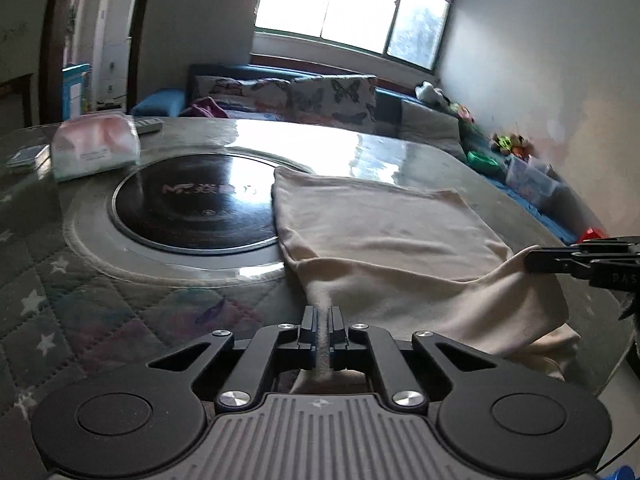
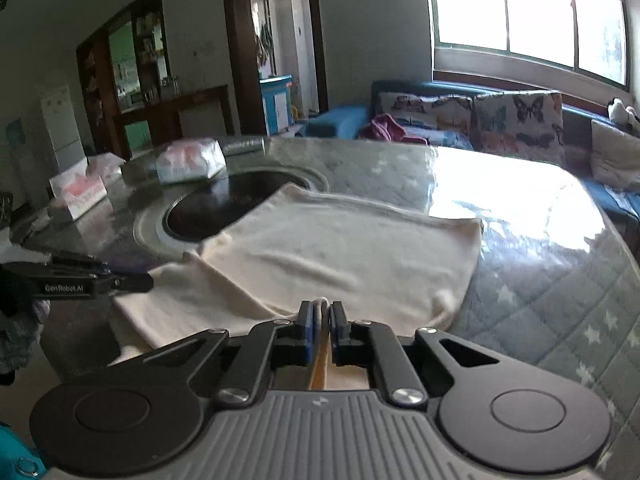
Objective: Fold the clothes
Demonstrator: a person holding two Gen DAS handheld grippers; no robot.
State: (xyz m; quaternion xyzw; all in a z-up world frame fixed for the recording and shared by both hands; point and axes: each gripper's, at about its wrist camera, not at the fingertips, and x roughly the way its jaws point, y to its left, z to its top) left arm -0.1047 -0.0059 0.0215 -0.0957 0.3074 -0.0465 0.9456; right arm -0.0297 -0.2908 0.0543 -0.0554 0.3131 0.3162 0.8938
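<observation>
A cream garment (image 1: 384,236) lies on the round table, its far part flat and its near edge lifted. My left gripper (image 1: 321,314) is shut on the near left part of the cloth's edge. My right gripper (image 2: 321,311) is shut on the near right part of the same cream garment (image 2: 332,256). In the left wrist view the right gripper (image 1: 532,260) comes in from the right edge, pinching the cloth. In the right wrist view the left gripper (image 2: 150,281) comes in from the left, at the cloth's corner.
The table (image 1: 80,292) has a quilted star-print cover under glass and a black round hob (image 1: 192,204) in its middle, partly under the garment. A tissue pack (image 1: 96,146) and a small box (image 1: 28,158) sit at the far left. A sofa (image 2: 480,120) stands behind.
</observation>
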